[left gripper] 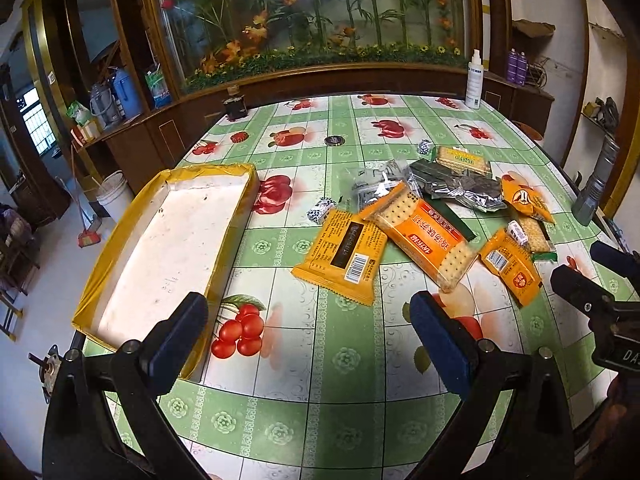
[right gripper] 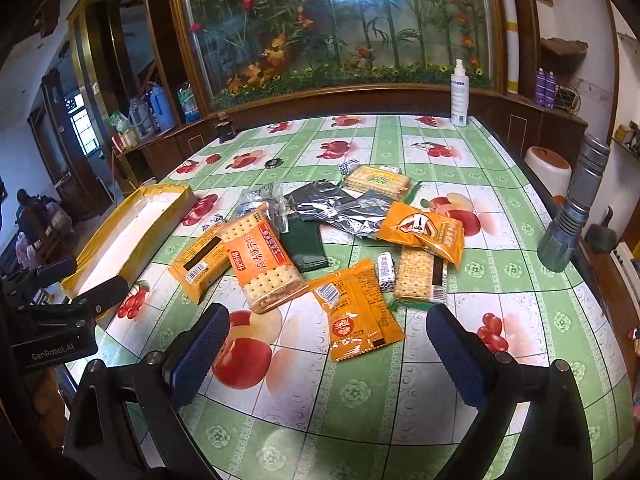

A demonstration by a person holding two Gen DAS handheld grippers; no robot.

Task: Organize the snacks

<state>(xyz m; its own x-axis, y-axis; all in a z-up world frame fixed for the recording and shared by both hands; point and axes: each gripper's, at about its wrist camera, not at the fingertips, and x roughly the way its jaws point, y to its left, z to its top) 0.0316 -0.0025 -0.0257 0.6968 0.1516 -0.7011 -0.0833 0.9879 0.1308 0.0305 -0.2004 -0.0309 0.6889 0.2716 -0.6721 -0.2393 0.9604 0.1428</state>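
A pile of snack packets lies mid-table: an orange cracker pack point(left gripper: 426, 236) point(right gripper: 262, 262), a flat orange packet point(left gripper: 344, 256) point(right gripper: 198, 258), a smaller orange packet point(left gripper: 510, 266) point(right gripper: 356, 312), silver and dark green packets point(left gripper: 460, 186) point(right gripper: 332, 206) and small wrapped candies point(left gripper: 320, 210). A shallow white box with yellow taped rim point(left gripper: 96, 270) point(right gripper: 98, 240) sits at the left, empty. My left gripper point(left gripper: 312, 340) is open above the table, between box and pile. My right gripper point(right gripper: 328, 356) is open, just short of the smaller orange packet.
A white spray bottle point(left gripper: 475, 80) point(right gripper: 459, 94) stands at the far right edge, a dark jar point(left gripper: 235, 105) at the far left. A grey flashlight point(right gripper: 570, 216) stands on the right edge. A small dark lid point(left gripper: 334, 141) lies beyond the pile. A wooden cabinet runs behind the table.
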